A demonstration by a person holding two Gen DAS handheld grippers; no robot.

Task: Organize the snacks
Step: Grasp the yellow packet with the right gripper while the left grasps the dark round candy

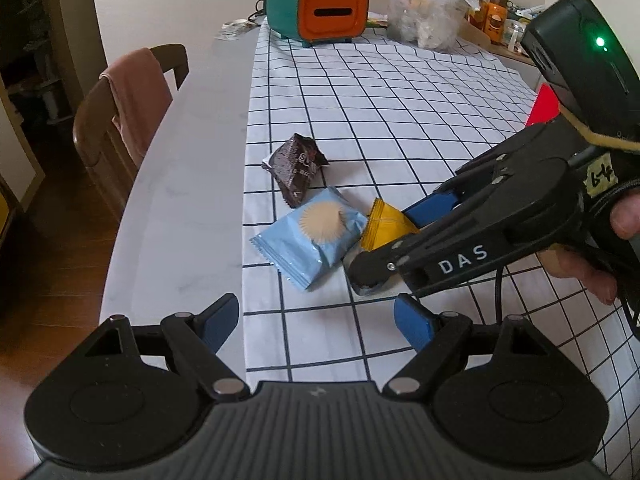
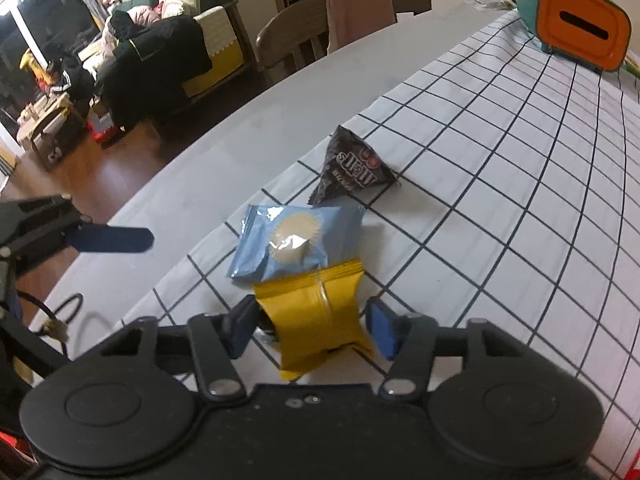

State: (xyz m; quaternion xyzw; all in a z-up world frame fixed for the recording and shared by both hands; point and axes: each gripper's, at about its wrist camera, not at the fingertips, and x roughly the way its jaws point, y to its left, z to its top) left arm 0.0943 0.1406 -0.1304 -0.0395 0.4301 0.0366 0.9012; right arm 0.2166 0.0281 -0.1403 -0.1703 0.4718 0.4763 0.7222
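Left gripper [image 1: 316,320]: jaws wide, empty, above bench [image 1: 180,208].
Right gripper [image 1: 394,236]: at yellow packet [image 1: 384,226], beside blue packet [image 1: 312,240].

Both views are being bent by fisheye at the edges; soft indoor light, glare on blue snack packet [image 2: 296,242], short shadows.

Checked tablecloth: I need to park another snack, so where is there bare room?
Free: the checked tablecloth between the dark brown candy bag and the teal-and-orange box. Crowded: the light blue packet and yellow packet touch, with the right gripper around the yellow one.
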